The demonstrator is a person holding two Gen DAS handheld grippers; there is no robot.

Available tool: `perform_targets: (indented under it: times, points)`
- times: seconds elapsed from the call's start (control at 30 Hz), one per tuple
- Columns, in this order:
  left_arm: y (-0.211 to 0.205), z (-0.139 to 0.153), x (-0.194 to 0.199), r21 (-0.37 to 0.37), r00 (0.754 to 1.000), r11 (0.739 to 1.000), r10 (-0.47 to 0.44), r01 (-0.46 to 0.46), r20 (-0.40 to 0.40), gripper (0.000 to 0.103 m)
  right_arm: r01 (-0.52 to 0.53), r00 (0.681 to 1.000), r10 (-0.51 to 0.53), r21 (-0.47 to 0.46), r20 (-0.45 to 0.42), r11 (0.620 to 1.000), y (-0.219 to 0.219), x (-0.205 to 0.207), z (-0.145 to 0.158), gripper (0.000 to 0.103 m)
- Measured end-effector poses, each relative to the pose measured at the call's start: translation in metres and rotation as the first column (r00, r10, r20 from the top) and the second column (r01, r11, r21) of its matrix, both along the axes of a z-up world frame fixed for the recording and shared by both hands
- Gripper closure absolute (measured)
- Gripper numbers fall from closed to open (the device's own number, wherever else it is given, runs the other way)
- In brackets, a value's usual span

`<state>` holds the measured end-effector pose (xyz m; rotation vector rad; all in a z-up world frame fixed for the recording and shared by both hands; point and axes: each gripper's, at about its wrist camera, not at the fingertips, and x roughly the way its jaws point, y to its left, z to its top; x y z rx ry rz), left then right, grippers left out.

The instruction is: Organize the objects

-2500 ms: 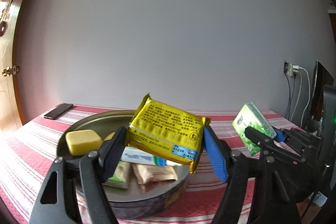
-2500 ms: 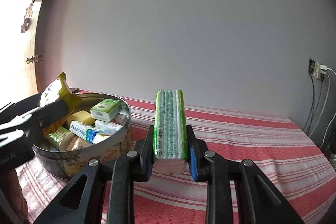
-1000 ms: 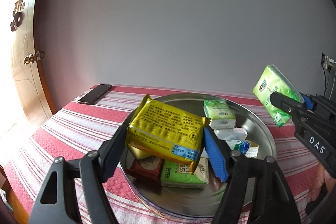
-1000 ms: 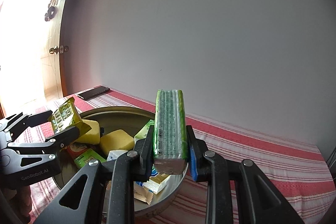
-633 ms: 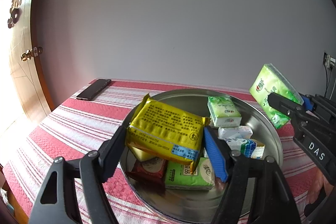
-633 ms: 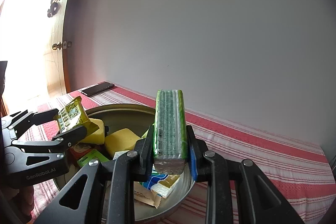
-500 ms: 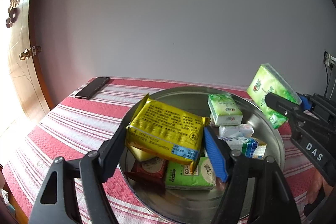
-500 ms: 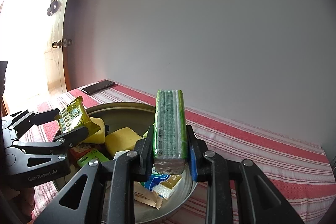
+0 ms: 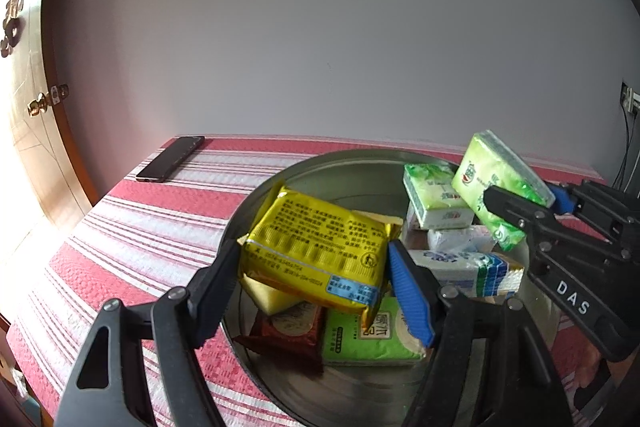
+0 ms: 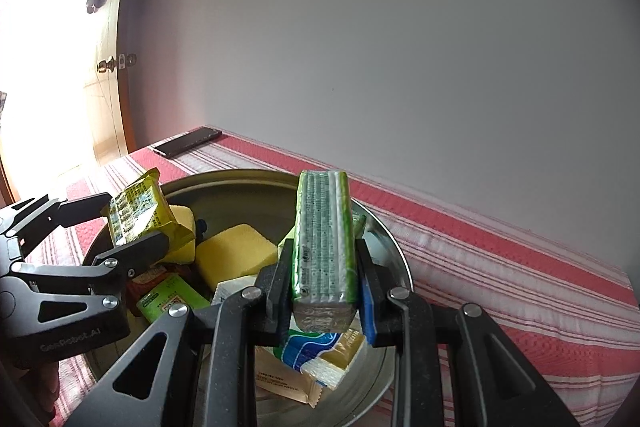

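My left gripper (image 9: 316, 275) is shut on a yellow snack packet (image 9: 316, 251) and holds it above the left part of a round metal tin (image 9: 344, 167). It also shows in the right wrist view (image 10: 136, 223). My right gripper (image 10: 324, 287) is shut on a green tissue pack (image 10: 324, 243), held upright over the tin's right side (image 10: 396, 259); it also shows in the left wrist view (image 9: 496, 187). The tin holds several small packs, yellow sponges (image 10: 236, 251) and snack wrappers.
The tin sits on a table with a red and white striped cloth (image 9: 152, 227). A black phone (image 9: 170, 159) lies at the far left corner. A wooden door (image 10: 108, 75) stands at the left and a plain wall behind. Cables hang at the far right (image 9: 630, 147).
Both grippers have moved in over the tin with their packs and lowered slightly. The tin's contents now lie directly beneath them. Both grips are unchanged.
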<state>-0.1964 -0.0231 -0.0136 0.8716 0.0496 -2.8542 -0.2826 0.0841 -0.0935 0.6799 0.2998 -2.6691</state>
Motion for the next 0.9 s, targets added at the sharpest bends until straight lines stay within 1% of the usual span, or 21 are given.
perform_targets:
  times: [0.17, 0.27, 0.3, 0.33, 0.37, 0.4, 0.43, 0.6, 0.67, 0.9]
  points:
    - [0.000, -0.004, -0.006, -0.009, 1.000, 1.000, -0.009, 0.009, 0.016, 0.030, -0.005, 1.000, 0.005, 0.003, 0.021, 1.000, -0.003, -0.005, -0.005, 0.074]
    - [0.001, -0.006, -0.007, -0.021, 1.000, 1.000, -0.009, 0.010, 0.024, 0.027, -0.010, 0.998, 0.010, 0.011, 0.056, 1.000, -0.006, -0.009, -0.010, 0.073]
    - [0.002, -0.006, -0.006, -0.017, 1.000, 1.000, -0.011, 0.011, 0.023, 0.025, -0.012, 0.998, 0.012, 0.016, 0.058, 1.000, -0.006, -0.009, -0.011, 0.070]
    - [0.001, -0.005, -0.005, -0.013, 1.000, 1.000, -0.010, 0.011, 0.020, 0.018, -0.006, 0.999, 0.005, 0.021, 0.049, 1.000, -0.005, -0.008, -0.012, 0.058]
    - [0.002, -0.003, -0.002, -0.014, 1.000, 1.000, -0.005, 0.005, 0.011, 0.010, -0.002, 0.999, 0.001, 0.018, 0.040, 1.000, -0.005, -0.006, -0.011, 0.051]
    - [0.002, -0.001, 0.000, -0.019, 1.000, 1.000, 0.000, 0.000, 0.002, 0.007, -0.003, 0.999, 0.003, 0.003, 0.034, 1.000, -0.002, -0.004, -0.010, 0.039]
    - [0.001, 0.000, 0.002, -0.021, 1.000, 1.000, 0.000, 0.000, -0.005, 0.005, -0.006, 1.000, 0.007, -0.015, 0.026, 1.000, 0.000, -0.001, -0.008, 0.036]
    - [0.000, 0.012, 0.016, -0.012, 1.000, 1.000, -0.009, 0.009, -0.028, 0.004, 0.004, 1.000, -0.004, -0.044, 0.000, 0.999, 0.007, 0.013, 0.001, 0.036]
    - [0.000, 0.015, 0.024, -0.017, 0.999, 1.000, 0.003, -0.003, -0.037, 0.000, 0.010, 1.000, -0.010, -0.063, -0.003, 0.998, 0.011, 0.019, 0.003, 0.036]
    - [-0.007, 0.024, 0.047, 0.013, 0.999, 1.000, 0.029, -0.029, -0.042, 0.000, 0.002, 1.000, -0.003, -0.098, -0.008, 0.995, 0.015, 0.039, 0.009, 0.035]
